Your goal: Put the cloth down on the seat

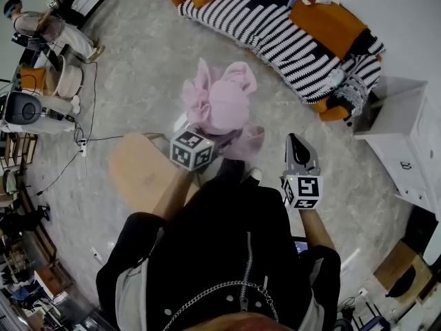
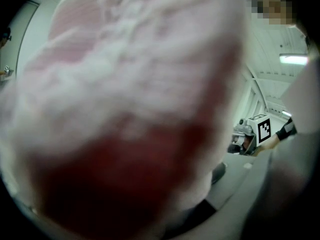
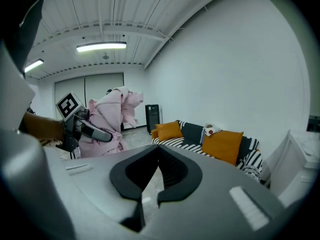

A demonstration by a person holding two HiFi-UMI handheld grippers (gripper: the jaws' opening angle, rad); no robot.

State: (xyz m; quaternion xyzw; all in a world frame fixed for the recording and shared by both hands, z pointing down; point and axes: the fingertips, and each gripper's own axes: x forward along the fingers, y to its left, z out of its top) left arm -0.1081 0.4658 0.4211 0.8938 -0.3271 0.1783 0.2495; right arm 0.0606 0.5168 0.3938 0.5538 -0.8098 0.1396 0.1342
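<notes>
My left claw is clamped on the bunched pink cloth. The cloth hangs above the floor, well apart from the striped sofa. My right claw is closed on nothing.

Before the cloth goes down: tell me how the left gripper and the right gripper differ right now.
The left gripper is clamped on the bundled pink cloth; the right gripper holds nothing, jaws together. The left gripper's front is buried in cloth; the right gripper shows bare. Both carry a marker cube.
</notes>
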